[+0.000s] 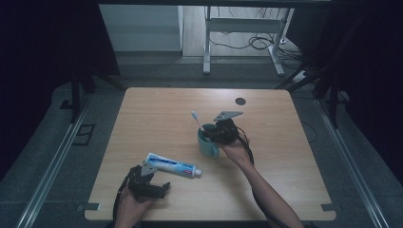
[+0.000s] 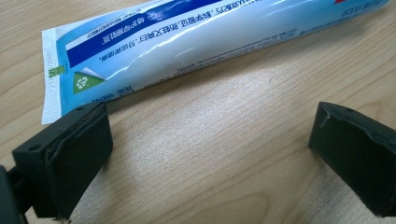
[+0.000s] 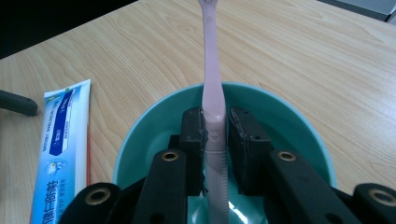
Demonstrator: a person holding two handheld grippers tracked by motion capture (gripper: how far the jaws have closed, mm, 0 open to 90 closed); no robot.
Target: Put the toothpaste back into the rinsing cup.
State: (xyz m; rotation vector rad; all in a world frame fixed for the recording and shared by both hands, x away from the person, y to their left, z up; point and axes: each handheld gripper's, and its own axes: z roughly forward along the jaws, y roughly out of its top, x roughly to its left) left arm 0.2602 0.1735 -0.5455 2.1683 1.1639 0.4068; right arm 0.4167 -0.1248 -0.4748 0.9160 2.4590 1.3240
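A pink toothbrush (image 3: 211,70) stands upright in a teal cup (image 3: 140,135), its white head (image 1: 194,115) sticking out above the rim. My right gripper (image 3: 215,123) reaches into the cup (image 1: 207,146) from above, shut on the toothbrush handle, a pad on each side. A blue and white toothpaste tube (image 1: 172,166) lies flat on the table in front of the cup. My left gripper (image 2: 210,126) rests low near the tube's crimped end (image 2: 51,70), open, with bare wood between its jaws. In the high view it (image 1: 157,179) sits at the near left.
The wooden table (image 1: 266,166) has a dark round hole (image 1: 240,101) near its far edge. Beyond it stand white desk legs (image 1: 207,42) and cables on the floor. One jaw of the left gripper (image 3: 16,102) shows beside the tube (image 3: 60,140) in the right gripper view.
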